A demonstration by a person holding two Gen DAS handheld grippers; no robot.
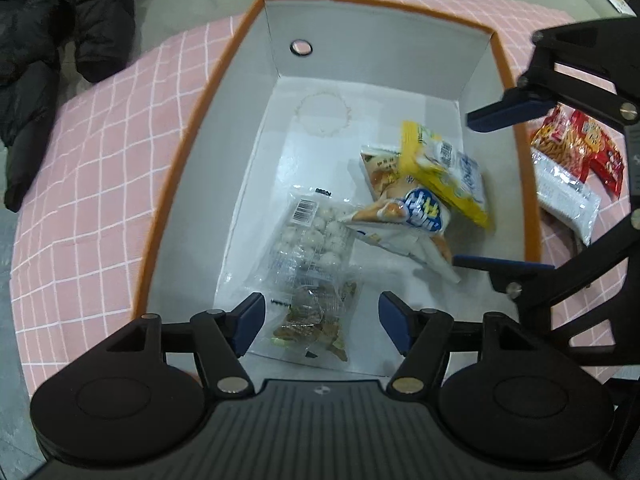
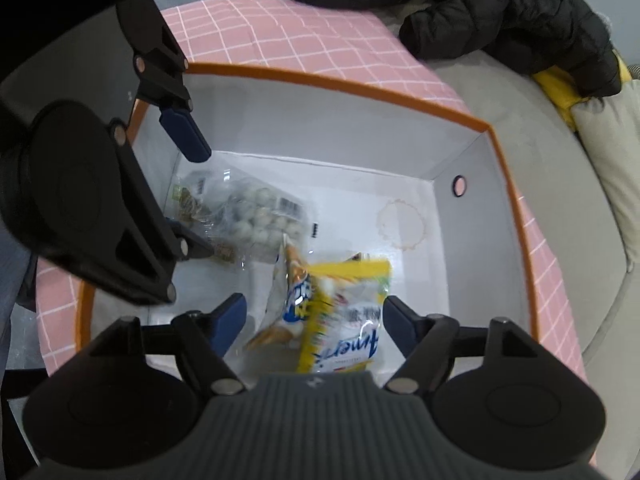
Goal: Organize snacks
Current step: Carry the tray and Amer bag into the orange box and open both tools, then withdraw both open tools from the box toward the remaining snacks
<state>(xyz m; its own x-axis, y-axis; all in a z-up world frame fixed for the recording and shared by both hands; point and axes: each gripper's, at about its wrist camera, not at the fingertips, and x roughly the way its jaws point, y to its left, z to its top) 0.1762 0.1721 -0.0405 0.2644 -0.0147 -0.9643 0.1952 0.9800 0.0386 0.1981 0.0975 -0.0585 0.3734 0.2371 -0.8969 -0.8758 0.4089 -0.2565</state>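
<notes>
Both tools hang over an orange-rimmed box (image 1: 520,184) with a white inside, standing on a pink checked cloth (image 1: 100,160). The left tool (image 1: 322,322) is spread wide above a clear snack bag (image 1: 316,312) on the box floor, not touching it. The right tool (image 2: 314,320) is also spread, a yellow snack packet (image 2: 344,320) lying loose between its fingers. Red snack packets (image 1: 580,140) lie outside the box.

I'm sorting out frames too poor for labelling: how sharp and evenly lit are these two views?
Left wrist view: mostly sharp, barcodes readable, box edges bowed by the fisheye. Right wrist view: yellow packet smeared by motion blur, corners darkly vignetted.
</notes>
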